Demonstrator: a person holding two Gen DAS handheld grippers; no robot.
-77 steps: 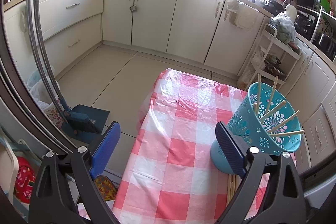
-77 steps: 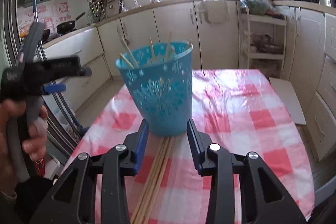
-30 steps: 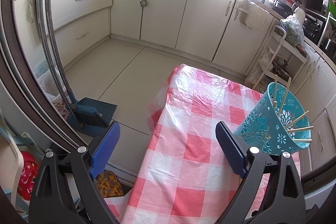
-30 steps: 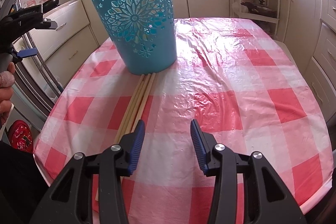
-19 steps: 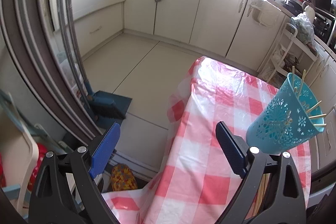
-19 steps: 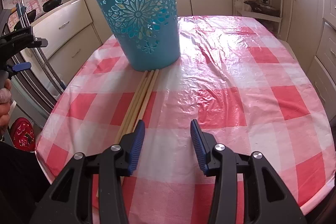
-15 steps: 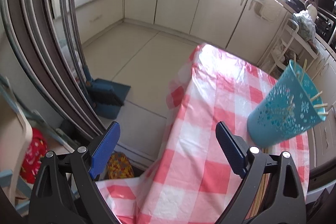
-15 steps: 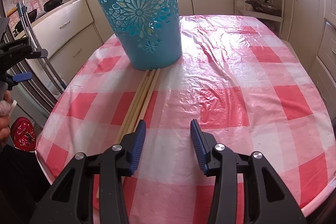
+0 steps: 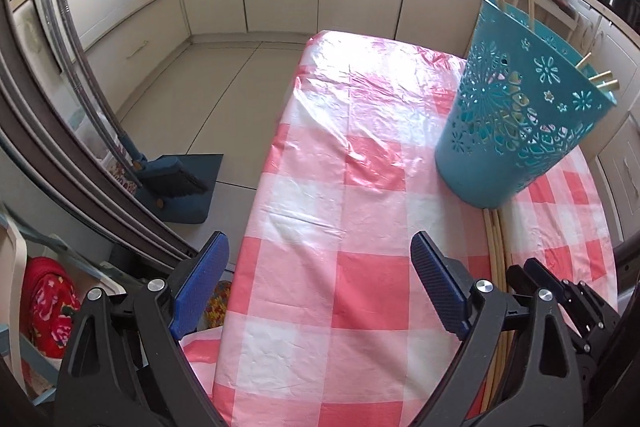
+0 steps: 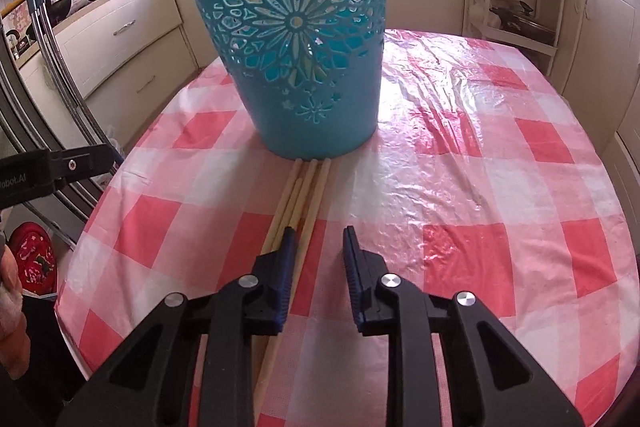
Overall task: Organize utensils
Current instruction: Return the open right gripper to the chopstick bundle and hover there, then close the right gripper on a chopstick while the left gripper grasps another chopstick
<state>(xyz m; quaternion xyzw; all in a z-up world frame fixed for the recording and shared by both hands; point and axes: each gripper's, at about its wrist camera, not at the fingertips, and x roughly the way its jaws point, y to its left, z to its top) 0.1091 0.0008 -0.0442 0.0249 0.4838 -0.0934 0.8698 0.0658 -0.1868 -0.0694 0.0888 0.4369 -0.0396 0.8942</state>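
A turquoise cut-out basket stands on the pink checked tablecloth; several wooden chopsticks poke out of its rim. More chopsticks lie side by side on the cloth, running from the basket's foot toward me. My right gripper hovers low over their near part, jaws closing. The rightmost stick lies in the gap, close to the left finger, and the pads do not press on it. My left gripper is wide open with nothing in it, over the table's left part. The basket is ahead to its right.
A blue broom and dustpan stand on the floor left of the table, by chrome fridge handles. Cream cabinets ring the room. A white rack is behind the table. A red bag sits low on the left. The table edge is near.
The right gripper's jaws have narrowed and it has moved forward over the lying chopsticks, toward the basket. The left gripper has swung right and lower over the table, so the basket looks nearer.
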